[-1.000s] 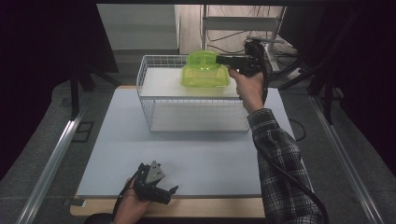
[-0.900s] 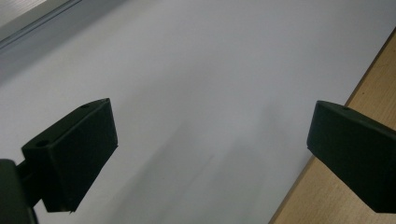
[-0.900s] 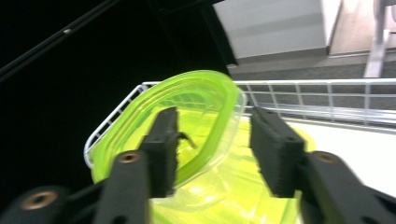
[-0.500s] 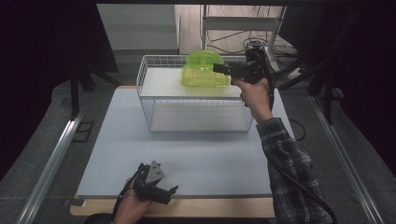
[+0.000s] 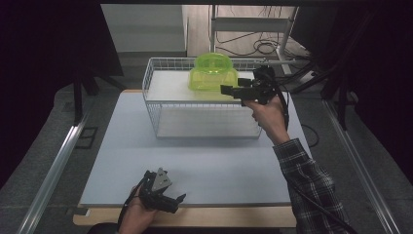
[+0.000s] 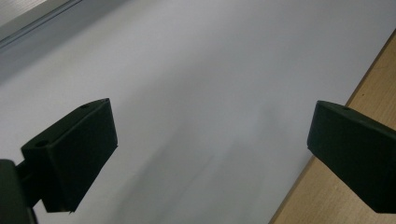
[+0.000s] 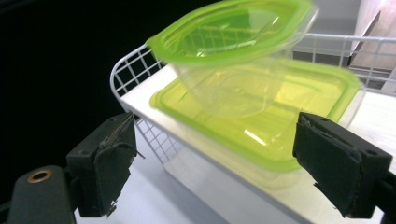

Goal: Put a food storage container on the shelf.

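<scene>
A clear tub with a green lid (image 5: 213, 62) (image 7: 229, 51) sits tilted on top of a flat green-lidded container (image 5: 214, 80) (image 7: 266, 126). Both rest on the white shelf of a wire basket (image 5: 155, 105) (image 7: 128, 70). My right gripper (image 5: 226, 90) (image 7: 212, 163) hovers just right of the stack, level and pointing left. Its jaws have just been opening and stand open, with nothing between the pads. My left gripper (image 5: 176, 201) (image 6: 210, 144) lies in a hand at the table's front edge, open over the white mat (image 6: 196, 70).
The basket stands at the back middle of the white mat (image 5: 195, 161). A wooden strip (image 5: 219, 217) (image 6: 355, 88) edges the front of the table. A metal rail (image 5: 53, 170) runs along the left, and cables and stands (image 5: 272, 46) lie behind the table.
The right gripper has drawn back from the green tub towards the person and a little lower, and its jaws have opened. The stacked containers stay on the basket shelf. The left hand has not moved.
</scene>
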### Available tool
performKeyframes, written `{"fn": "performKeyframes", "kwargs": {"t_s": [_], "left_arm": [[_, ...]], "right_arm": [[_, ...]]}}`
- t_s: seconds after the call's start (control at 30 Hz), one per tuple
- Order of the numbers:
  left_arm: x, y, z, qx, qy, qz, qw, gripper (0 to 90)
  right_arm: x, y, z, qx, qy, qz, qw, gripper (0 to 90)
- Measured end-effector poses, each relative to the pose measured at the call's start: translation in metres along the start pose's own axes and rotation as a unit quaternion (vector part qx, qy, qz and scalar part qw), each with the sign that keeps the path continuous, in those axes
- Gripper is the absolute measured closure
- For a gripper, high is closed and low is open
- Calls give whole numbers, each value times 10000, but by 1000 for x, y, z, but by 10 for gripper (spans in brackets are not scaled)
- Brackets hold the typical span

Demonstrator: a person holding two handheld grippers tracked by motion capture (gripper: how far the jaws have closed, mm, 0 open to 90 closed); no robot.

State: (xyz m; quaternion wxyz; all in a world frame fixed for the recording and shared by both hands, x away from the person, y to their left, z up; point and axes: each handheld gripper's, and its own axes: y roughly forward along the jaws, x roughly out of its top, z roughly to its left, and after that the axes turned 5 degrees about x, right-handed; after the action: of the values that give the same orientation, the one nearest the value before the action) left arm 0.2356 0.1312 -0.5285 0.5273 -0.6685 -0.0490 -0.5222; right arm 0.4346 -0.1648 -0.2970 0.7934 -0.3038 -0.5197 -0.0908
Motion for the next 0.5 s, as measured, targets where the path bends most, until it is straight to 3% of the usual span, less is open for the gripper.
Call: {"fn": "performKeyframes", "kwargs": {"t_s": [0.5], "left_arm": [[0,0,0,-20,-29,11,10000,14]], "right_arm": [[-30,-4,7,248,-57,226,9994,107]]}}
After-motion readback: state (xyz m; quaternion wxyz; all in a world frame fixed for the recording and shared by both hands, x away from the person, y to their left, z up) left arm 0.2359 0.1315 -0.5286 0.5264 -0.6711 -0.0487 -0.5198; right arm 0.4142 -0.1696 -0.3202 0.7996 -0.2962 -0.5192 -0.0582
